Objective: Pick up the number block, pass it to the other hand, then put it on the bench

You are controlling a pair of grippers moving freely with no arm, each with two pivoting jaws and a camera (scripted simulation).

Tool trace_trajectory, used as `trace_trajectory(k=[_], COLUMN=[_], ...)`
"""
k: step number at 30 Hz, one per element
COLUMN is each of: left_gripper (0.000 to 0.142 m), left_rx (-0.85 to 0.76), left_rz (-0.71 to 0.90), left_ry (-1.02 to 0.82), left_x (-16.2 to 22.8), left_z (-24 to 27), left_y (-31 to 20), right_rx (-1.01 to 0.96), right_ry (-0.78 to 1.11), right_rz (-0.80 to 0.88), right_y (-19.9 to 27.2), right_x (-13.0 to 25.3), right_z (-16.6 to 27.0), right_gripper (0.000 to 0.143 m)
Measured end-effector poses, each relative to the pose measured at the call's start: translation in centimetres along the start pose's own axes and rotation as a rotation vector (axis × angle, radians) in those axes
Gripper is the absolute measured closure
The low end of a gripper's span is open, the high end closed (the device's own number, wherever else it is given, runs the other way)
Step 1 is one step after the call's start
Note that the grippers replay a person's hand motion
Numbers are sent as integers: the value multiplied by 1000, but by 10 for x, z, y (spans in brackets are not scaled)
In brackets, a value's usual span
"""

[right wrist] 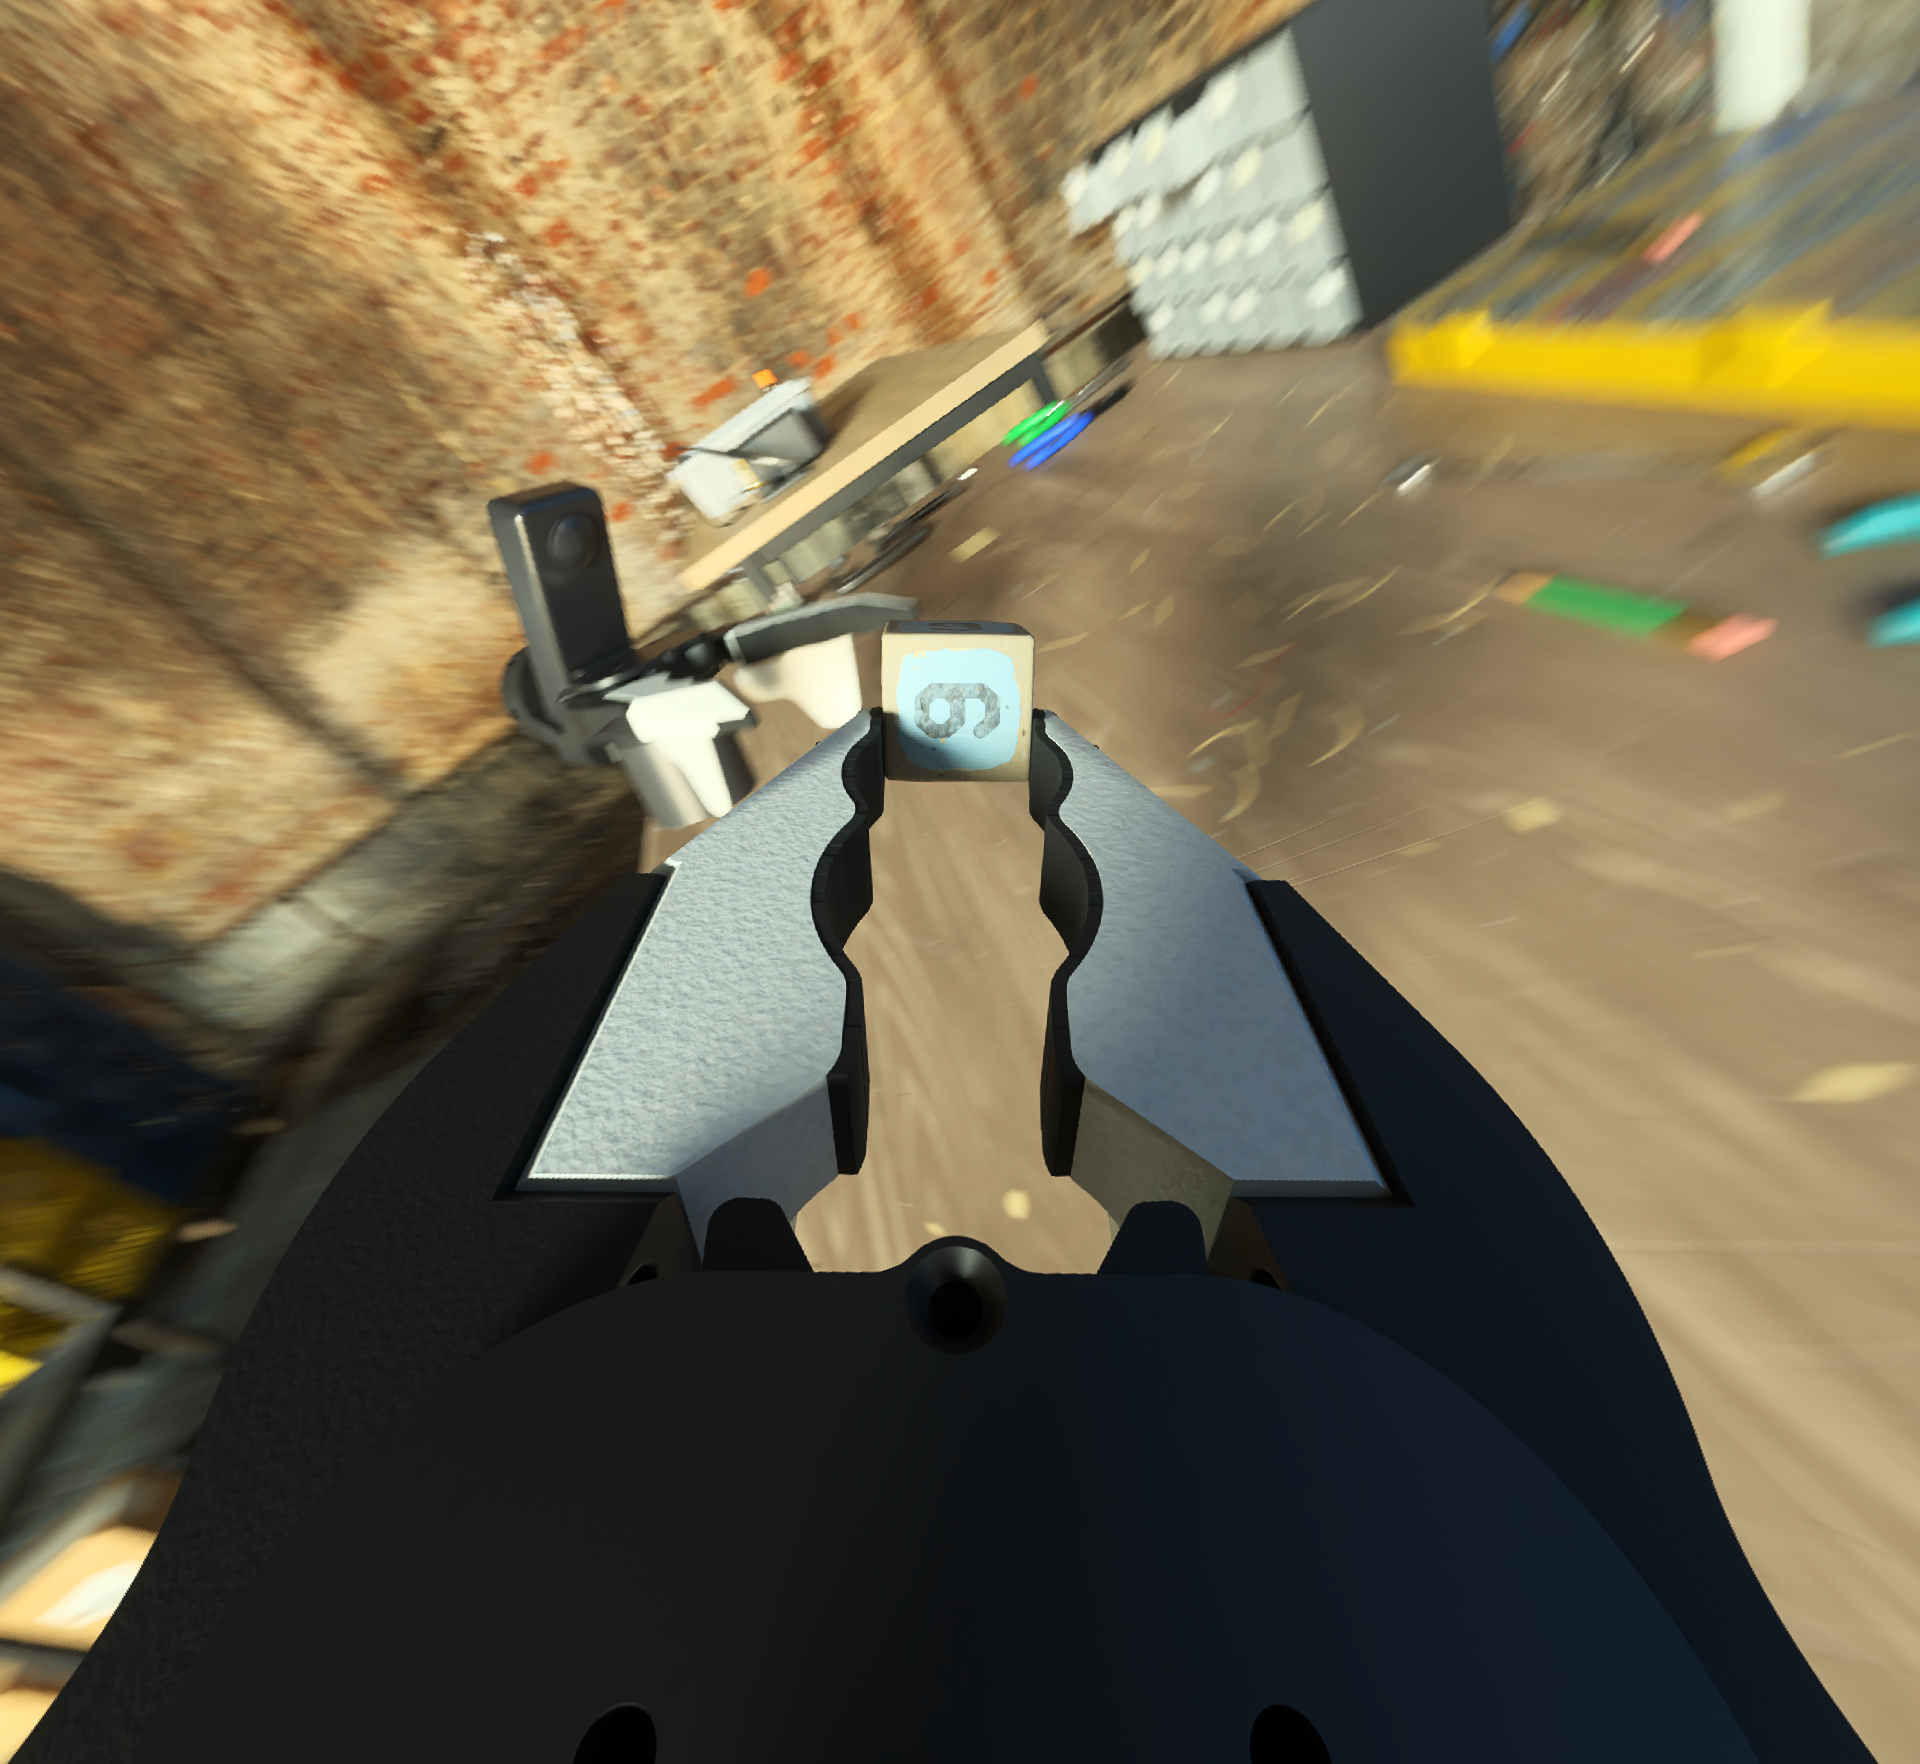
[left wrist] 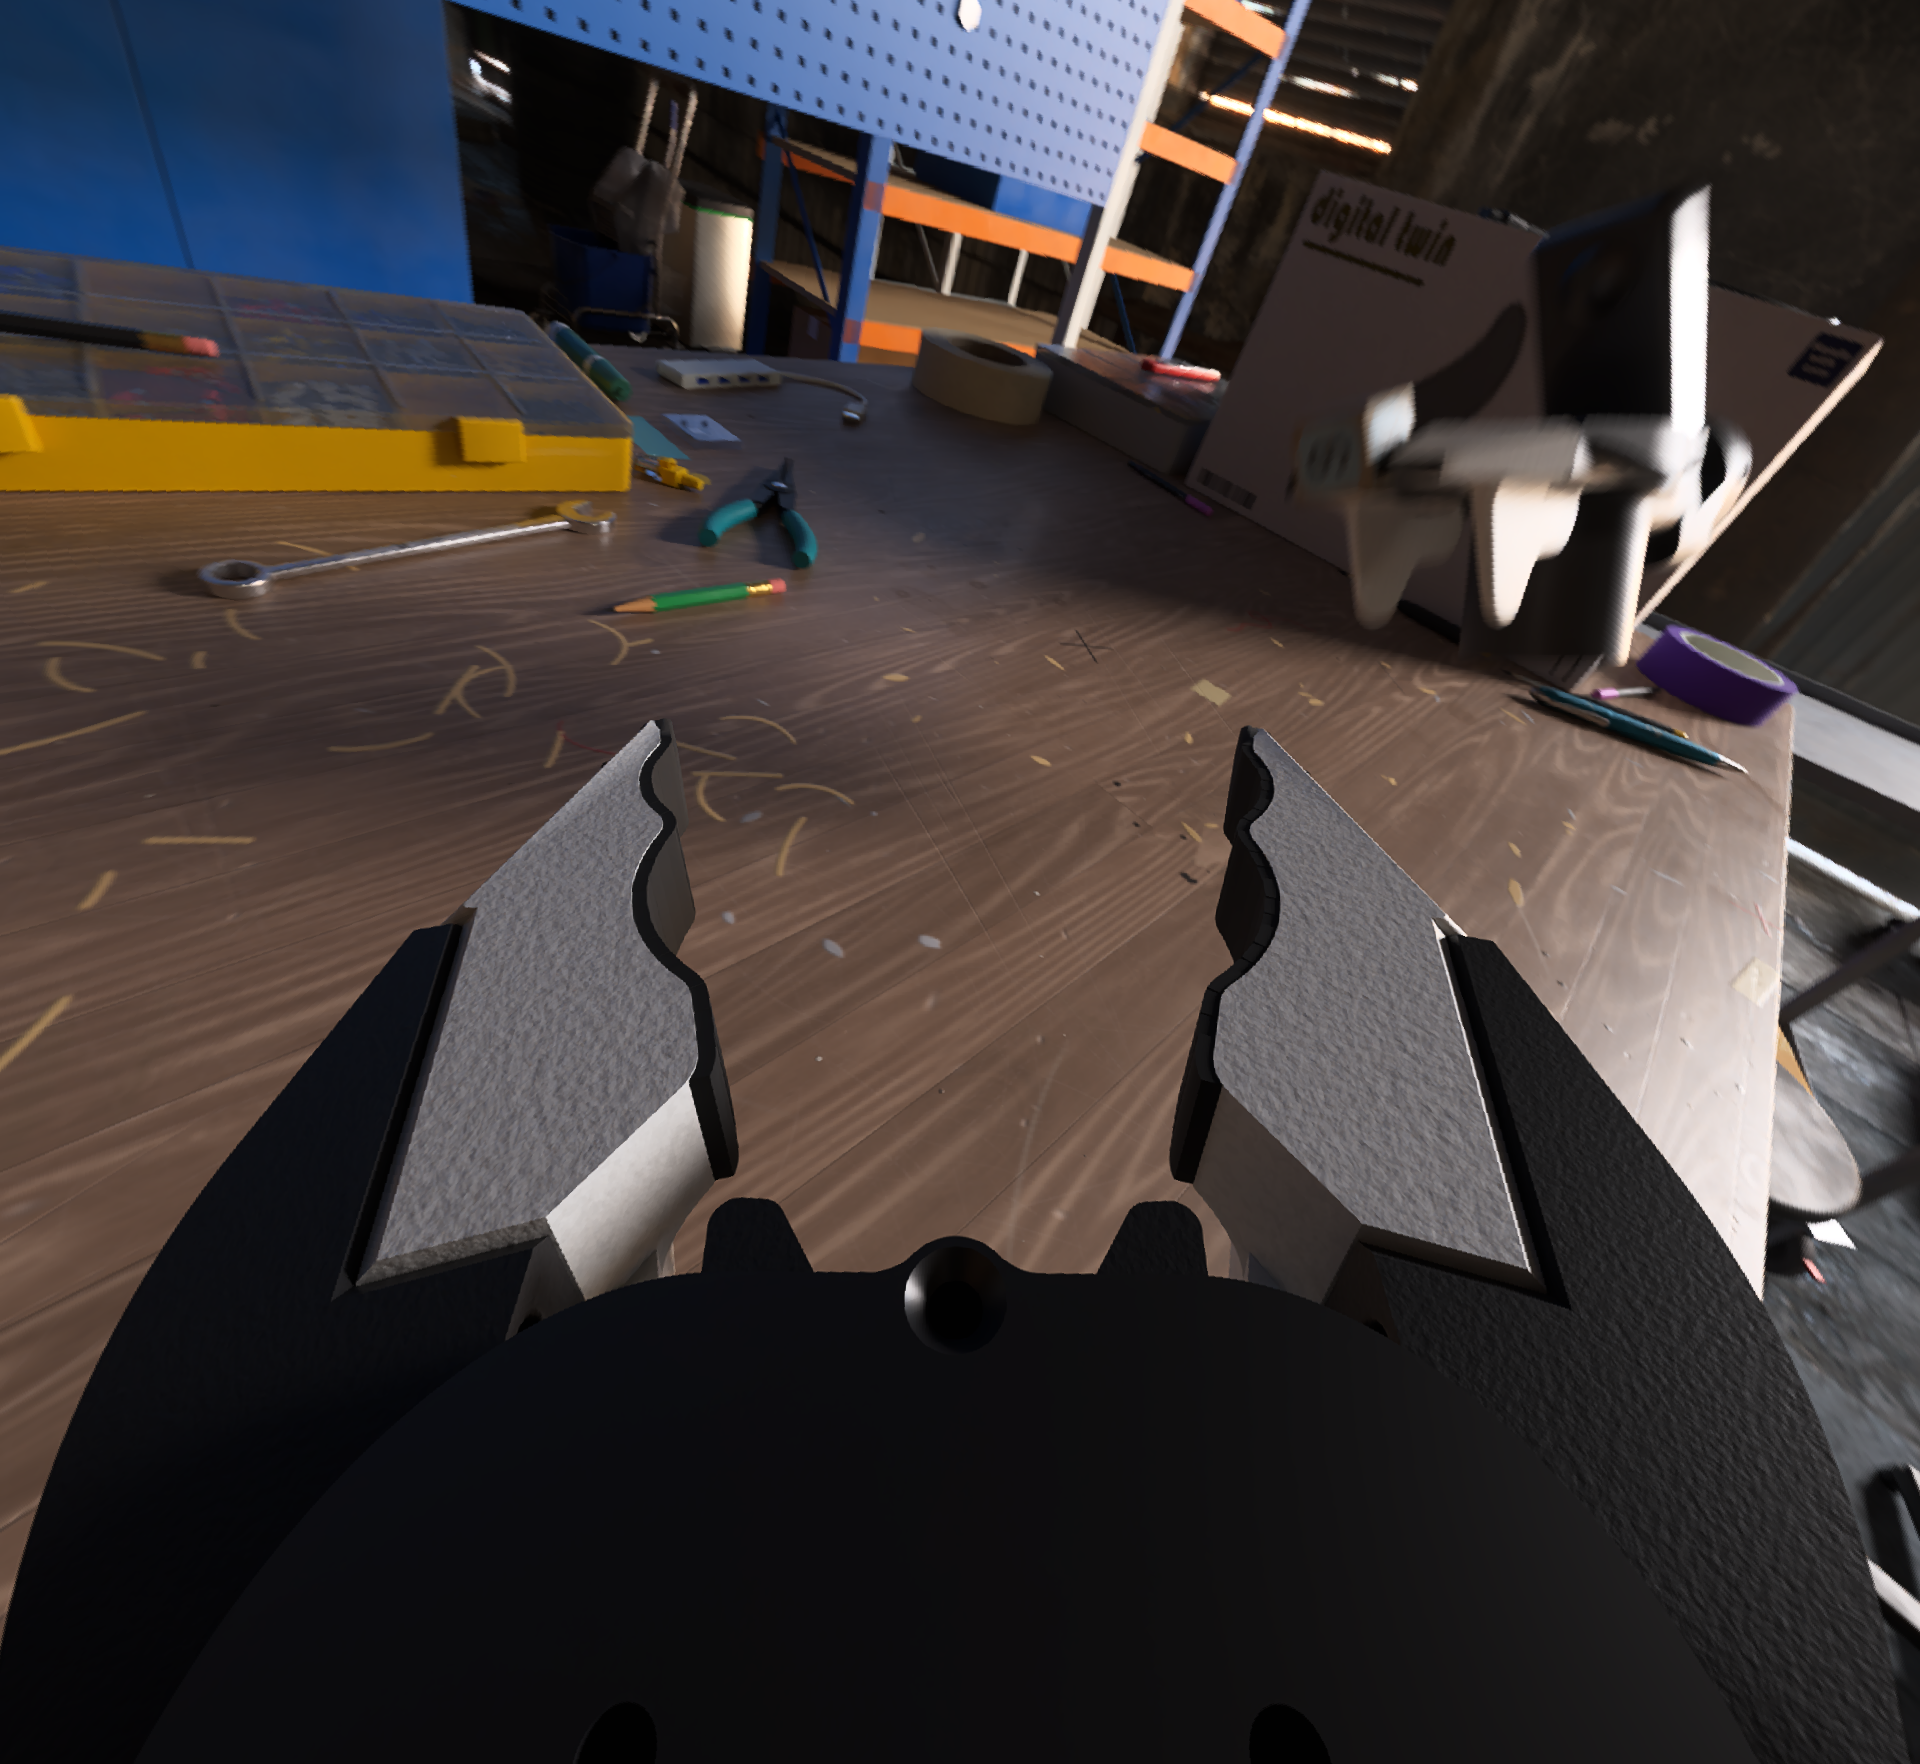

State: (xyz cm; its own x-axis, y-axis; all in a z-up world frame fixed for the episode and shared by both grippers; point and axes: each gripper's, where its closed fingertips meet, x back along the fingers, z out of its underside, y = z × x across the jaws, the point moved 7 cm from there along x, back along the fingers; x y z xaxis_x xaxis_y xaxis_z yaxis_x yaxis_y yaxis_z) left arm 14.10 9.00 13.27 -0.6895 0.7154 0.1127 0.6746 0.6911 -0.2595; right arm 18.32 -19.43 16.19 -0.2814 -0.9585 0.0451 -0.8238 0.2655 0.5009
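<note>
The number block (right wrist: 956,706) is a small wooden cube with a light blue face and a grey digit. My right gripper (right wrist: 956,732) is shut on it at the fingertips and holds it in the air above the wooden bench (right wrist: 1351,883). The view is motion-blurred. My left gripper (left wrist: 953,748) is open and empty over the bench (left wrist: 935,935). In the left wrist view the right gripper (left wrist: 1455,488) hangs blurred at the upper right, with the block (left wrist: 1327,457) a grey smudge at its tip. In the right wrist view the left gripper (right wrist: 748,706) sits just left of the block.
A yellow organiser case (left wrist: 312,441), a wrench (left wrist: 405,551), teal pliers (left wrist: 764,514) and a green pencil (left wrist: 701,594) lie at the back left. A cardboard box (left wrist: 1382,312), a purple tape roll (left wrist: 1714,675) and a pen (left wrist: 1631,727) stand right, near the bench edge.
</note>
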Motion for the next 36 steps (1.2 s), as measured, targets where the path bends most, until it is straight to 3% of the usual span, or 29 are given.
trace_trajectory(k=[4,7,8,12,16,23,24,27,29,34,36], left_gripper=[40,51,56,67,70,71,71,71,71,71,71], left_rx=[-34,-61,-62,-38,-7,-1,1,8,3,-22,-38], left_rz=[33,36,37,29,33,26,25,29,28,-10,-54], left_ry=[48,87,99,122,172,216,218,219,215,175,162], left_x=[-8,-13,-16,-24,-31,-28,-27,-24,-22,-12,-6], left_z=[3,5,5,5,11,19,19,19,17,9,5], left_y=[-3,-3,-2,-1,1,3,3,3,3,6,10], right_rx=[167,238,207,168,200,181,166,116,140,266,266], right_ry=[-82,187,324,732,1023,1189,1187,1122,997,422,126], right_rz=[368,717,746,619,524,468,468,480,518,655,544], right_y=[-24,-89,-114,-187,-217,-218,-217,-213,-202,-128,-82], right_x=[99,155,160,138,106,85,85,91,100,119,107], right_z=[-77,-103,-101,-81,-53,-27,-26,-36,-55,-106,-102], right_gripper=[116,116,116,116,116,116,116,85,79,79,79])
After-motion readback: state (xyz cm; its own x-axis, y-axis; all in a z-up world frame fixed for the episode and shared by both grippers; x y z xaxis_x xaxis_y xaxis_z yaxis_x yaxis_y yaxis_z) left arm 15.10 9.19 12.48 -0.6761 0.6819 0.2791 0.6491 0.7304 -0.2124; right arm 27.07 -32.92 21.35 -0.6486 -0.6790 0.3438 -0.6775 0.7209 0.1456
